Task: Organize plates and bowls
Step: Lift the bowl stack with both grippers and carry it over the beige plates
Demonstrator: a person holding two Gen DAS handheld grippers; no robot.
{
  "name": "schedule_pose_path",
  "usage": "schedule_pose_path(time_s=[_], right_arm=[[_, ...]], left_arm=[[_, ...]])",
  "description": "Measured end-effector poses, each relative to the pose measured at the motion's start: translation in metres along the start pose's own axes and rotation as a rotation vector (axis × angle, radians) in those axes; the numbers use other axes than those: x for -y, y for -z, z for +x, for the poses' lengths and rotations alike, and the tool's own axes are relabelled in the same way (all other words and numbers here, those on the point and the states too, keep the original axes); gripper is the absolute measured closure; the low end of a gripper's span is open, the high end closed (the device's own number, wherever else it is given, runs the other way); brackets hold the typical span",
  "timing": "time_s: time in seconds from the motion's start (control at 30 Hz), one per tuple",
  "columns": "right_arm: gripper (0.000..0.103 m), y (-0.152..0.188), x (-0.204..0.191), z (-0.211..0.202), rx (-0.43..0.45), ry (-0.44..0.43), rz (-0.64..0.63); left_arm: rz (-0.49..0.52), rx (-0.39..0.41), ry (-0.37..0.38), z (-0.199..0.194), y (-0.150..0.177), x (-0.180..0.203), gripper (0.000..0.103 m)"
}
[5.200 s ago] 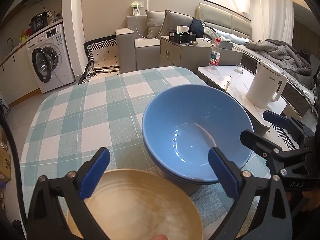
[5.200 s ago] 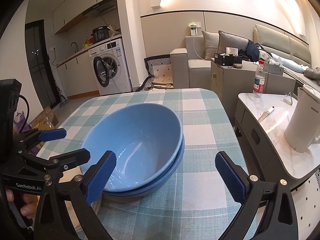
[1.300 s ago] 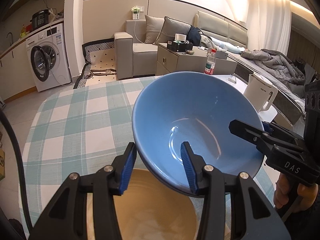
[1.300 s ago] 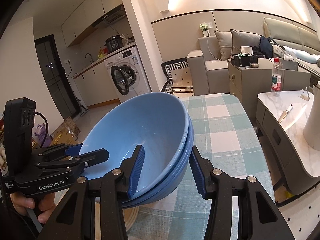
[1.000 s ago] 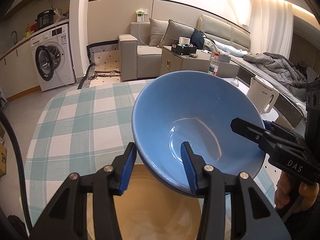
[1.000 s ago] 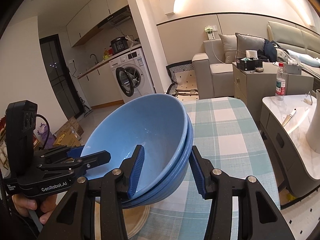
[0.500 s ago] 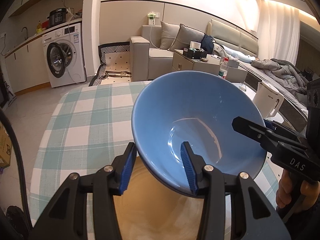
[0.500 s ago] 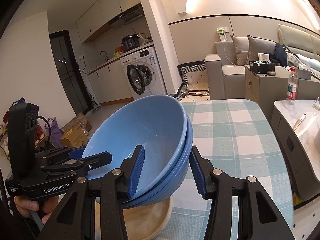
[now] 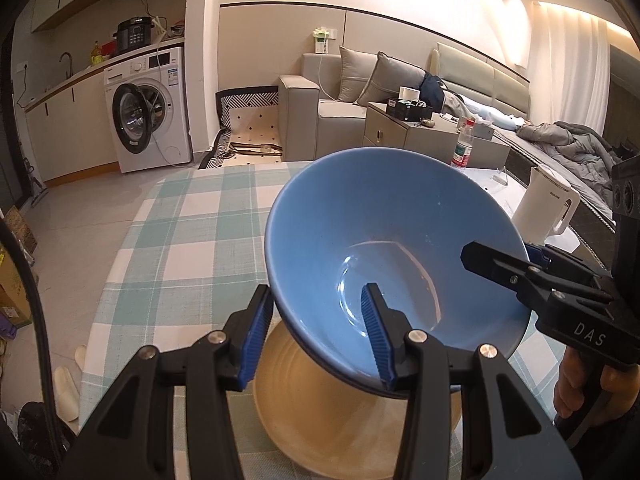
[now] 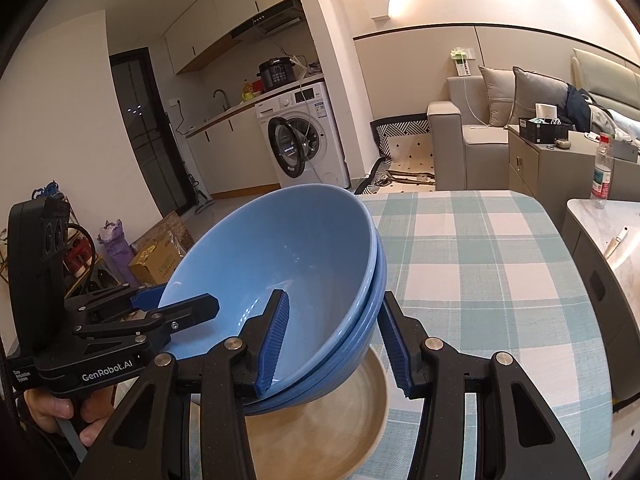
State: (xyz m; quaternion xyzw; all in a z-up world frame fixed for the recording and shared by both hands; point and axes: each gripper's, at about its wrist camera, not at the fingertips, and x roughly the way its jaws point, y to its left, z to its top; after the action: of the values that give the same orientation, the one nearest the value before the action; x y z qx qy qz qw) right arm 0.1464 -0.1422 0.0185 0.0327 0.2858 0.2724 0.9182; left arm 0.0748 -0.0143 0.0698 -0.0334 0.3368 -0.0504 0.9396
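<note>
**Now airborne: stacked blue bowls hang over the tan plate**

Together, both grippers hold a nested pair of blue bowls (image 10: 288, 280) clear of the checked surface (image 9: 180, 240), tilted, with the tan plate (image 9: 340, 420) directly beneath. The left gripper (image 9: 320, 336) is closed narrow on the rim nearest its camera, one pad inside the bowl and one outside; the right gripper (image 10: 332, 344) pinches the opposite rim the same way, and from its view two rims show, one nested in the other. Five seconds ago the bowls sat on the cloth just beside the plate with both grippers spread wide; since then the jaws have clamped and the stack has risen and swung across, the room behind sliding sideways over the last second. The move suggests the stack is bound for the plate, so the lowering looks close. The tilt is the risk: the upper bowl rests loose in the lower, and levelling before release would likely keep them seated.
</note>
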Motion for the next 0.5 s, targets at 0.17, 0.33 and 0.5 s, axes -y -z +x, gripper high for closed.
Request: schedule_pose_path(time_s=[0.17,0.33,0.5], right_arm=[[0.056,0.003,-0.008,0.008,-0.016,-0.011,-0.009],[0.056,0.007,-0.011,0.016,-0.033,-0.01,-0.014],[0.056,0.01,-0.013,0.019,-0.046,-0.008,-0.004]], left_arm=[[-0.002,-0.004,-0.012,0.001,0.007,-0.009,0.058],[0.005,-0.015,-0.02,0.006,0.012,-0.012,0.058],[-0.001,-0.027,-0.006,0.009,0.019,-0.018,0.058]])
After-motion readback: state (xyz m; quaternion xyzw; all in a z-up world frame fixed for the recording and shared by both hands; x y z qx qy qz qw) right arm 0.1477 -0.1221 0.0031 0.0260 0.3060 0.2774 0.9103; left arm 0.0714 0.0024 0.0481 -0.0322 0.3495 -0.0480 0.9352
